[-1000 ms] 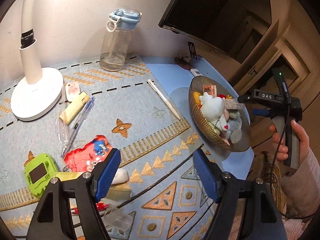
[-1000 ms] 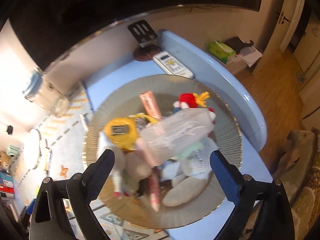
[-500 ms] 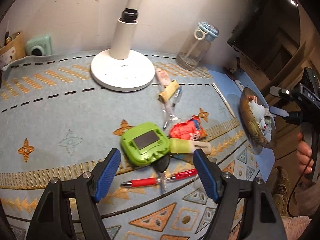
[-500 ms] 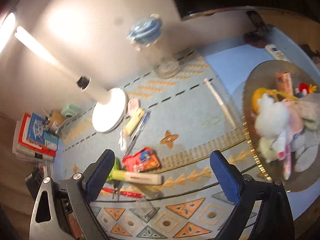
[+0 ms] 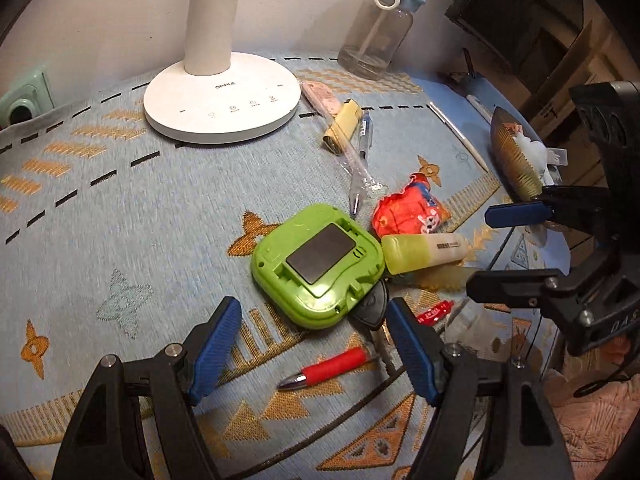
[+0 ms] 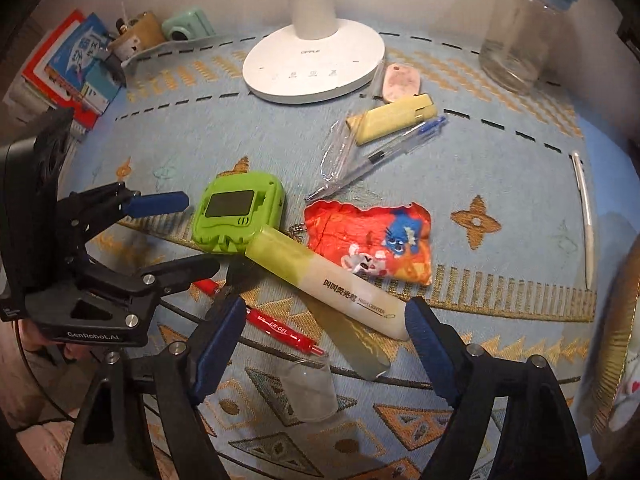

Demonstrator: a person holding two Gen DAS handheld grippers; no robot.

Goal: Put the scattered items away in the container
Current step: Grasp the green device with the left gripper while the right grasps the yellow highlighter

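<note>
Right wrist view: both tools (image 6: 320, 340) (image 5: 314, 346) spread, bowl (image 6: 618, 320) blurred, seemingly cropped.

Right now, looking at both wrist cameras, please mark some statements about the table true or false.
1. Both grippers are open and hold nothing. True: the left gripper and the right gripper are empty.
2. The green toy lies in the bowl. False: it lies on the tablecloth.
3. The highlighter touches the green toy. True.
4. The water bottle lies on its side. False: it stands upright.
5. The red pen lies beside the lamp base. False: it lies near the left gripper.
</note>
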